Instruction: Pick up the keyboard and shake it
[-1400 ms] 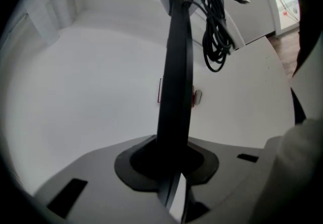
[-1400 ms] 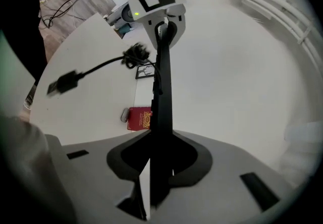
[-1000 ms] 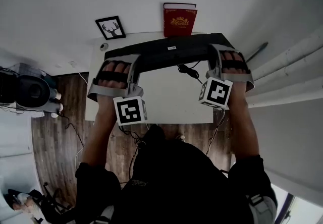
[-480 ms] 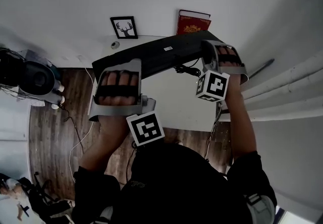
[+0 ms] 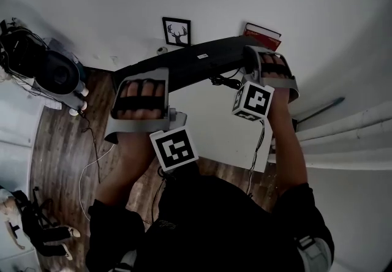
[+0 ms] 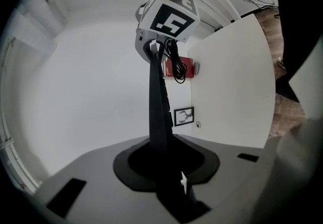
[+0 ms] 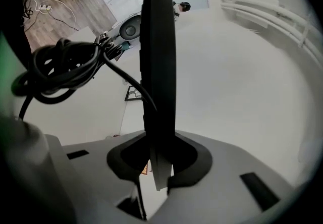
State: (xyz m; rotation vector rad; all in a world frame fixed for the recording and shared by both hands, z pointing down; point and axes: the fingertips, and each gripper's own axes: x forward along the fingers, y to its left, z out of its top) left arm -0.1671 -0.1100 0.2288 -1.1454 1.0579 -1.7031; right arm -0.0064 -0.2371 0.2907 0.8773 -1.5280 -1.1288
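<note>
Above the desk [image 5: 214, 124], the keyboard [image 5: 202, 59] had risen, left gripper [image 5: 142, 76] and right gripper [image 5: 262, 51] jaws clamping its ends. Wood floor [image 5: 64, 142] lay at frame left.

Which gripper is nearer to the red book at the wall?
Right. The right gripper, clamped on the keyboard's right end, is just below the red book in the head view; the left gripper holds the other end, well off to the left.
</note>
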